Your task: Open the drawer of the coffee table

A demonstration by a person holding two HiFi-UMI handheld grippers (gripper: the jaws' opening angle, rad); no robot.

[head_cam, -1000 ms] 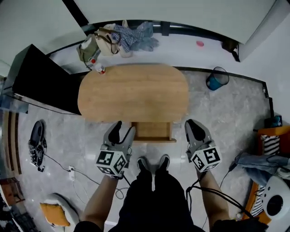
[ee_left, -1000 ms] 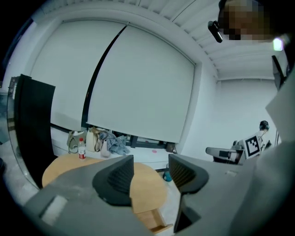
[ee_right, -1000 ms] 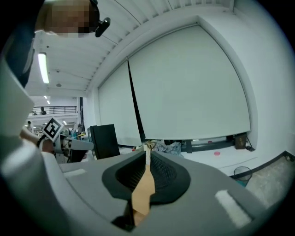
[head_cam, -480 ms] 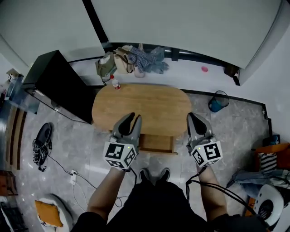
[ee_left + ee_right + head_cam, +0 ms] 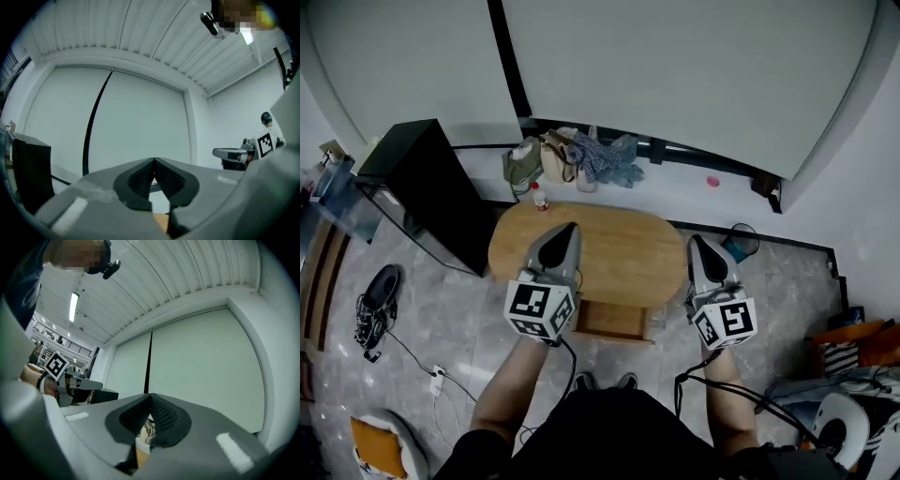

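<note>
The head view shows the oval wooden coffee table (image 5: pixel 619 248) on the grey floor, its drawer (image 5: pixel 612 321) pulled out toward me. Both grippers are held up in the air above the table's near edge, well clear of the drawer. My left gripper (image 5: pixel 566 228) hangs over the table's left part; its jaws have just closed, tips together, with nothing between them. My right gripper (image 5: pixel 695 240) hangs over the table's right end, shut and empty. In the left gripper view the left gripper (image 5: pixel 153 159) faces a pale wall, as does the right gripper (image 5: pixel 150 394) in the right gripper view.
A black cabinet (image 5: pixel 427 192) stands left of the table. Bags and clothes (image 5: pixel 577 155) lie by the wall behind it. A small bottle (image 5: pixel 539 199) sits on the table's far left edge. A blue bin (image 5: pixel 739 242) is at the right, with shoes (image 5: pixel 373 302) and cables on the floor at left.
Both grippers have risen from beside the open drawer's front to well above the table. The left jaws went from open to shut. The drawer stays pulled out.
</note>
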